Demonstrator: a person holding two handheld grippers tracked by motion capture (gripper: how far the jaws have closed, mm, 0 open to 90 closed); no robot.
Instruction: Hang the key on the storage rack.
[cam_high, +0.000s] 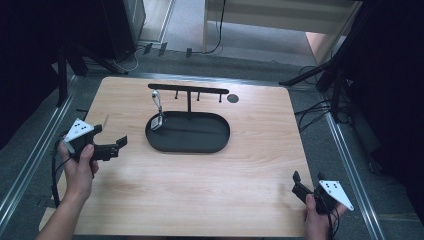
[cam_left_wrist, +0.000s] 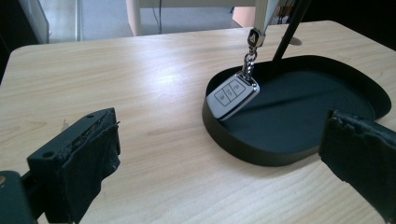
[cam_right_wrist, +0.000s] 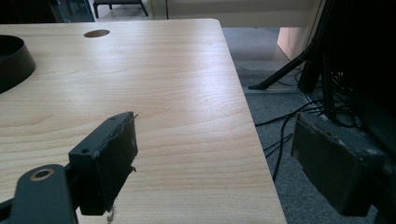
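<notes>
1. Hanging from the left end of the black rack (cam_high: 188, 89), the car key (cam_high: 157, 121) on its metal strap (cam_high: 156, 100) looks already placed: its fob rests tilted against the near-left wall of the oval black tray (cam_high: 220, 142), as the left gripper view shows it (cam_left_wrist: 232, 94), with the chain taut above it.
2. Judging from that, the hanging step seems done; what may remain is only pulling the hands clear, since no other loose item lies on the table (cam_high: 200, 195).
3. The left gripper (cam_high: 111, 146) sits just left of the tray, apart from it, pointing toward the key. Its jaws are spread as wide as they go, with nothing between them and no pad touching anything.
4. The right gripper (cam_high: 307, 177) hovers at the table's near-right corner, well apart from the tray. Its jaws are likewise spread and empty, framing bare wood and the table edge.
</notes>
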